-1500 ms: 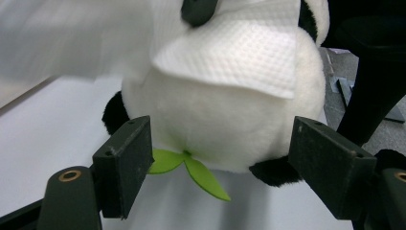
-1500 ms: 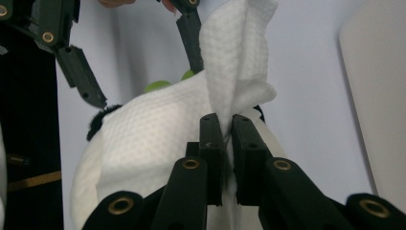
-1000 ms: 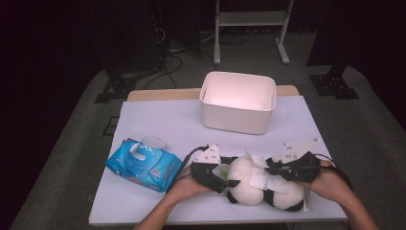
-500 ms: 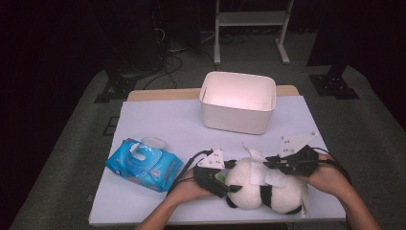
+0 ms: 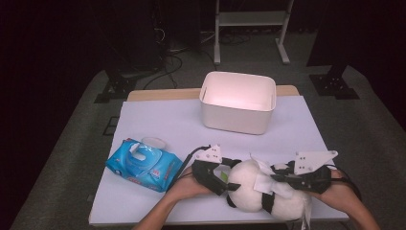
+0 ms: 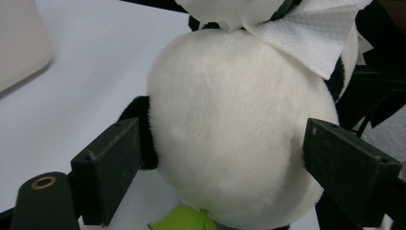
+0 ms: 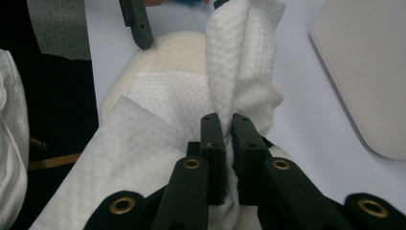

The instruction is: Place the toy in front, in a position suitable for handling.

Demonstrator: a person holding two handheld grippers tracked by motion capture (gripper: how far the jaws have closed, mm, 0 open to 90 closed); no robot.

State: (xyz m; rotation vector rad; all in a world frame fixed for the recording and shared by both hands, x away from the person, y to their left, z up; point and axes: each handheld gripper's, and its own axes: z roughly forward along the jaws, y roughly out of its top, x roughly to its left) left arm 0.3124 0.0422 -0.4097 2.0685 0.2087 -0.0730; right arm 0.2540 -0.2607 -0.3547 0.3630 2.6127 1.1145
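The right gripper is clenched on a white paper tissue, its two black jaws pinching a gathered fold that stands up between them while the rest of the sheet drapes over the back of a plush panda. The left gripper has its jaws standing on either side of the panda's round white head; they have just been opening, and in the left gripper view both pads sit at the fur's edge, so whether they press or merely flank it is hard to tell, though they look released. In the high view the left gripper and the right gripper meet over the panda at the near edge of the table, each backed by a hand whose forearm is cut off by the bottom of the frame. Much of the panda is hidden: the tissue and grippers cover its middle, its face cannot be made out, and a green bit under the head is cut off, so what it is stays unclear. Left of the panda lies a blue pack of wet wipes with its flap lifted; its print is too small to read. Beyond the panda, toward the far edge, stands a white tub; what shows of its inside is bare.
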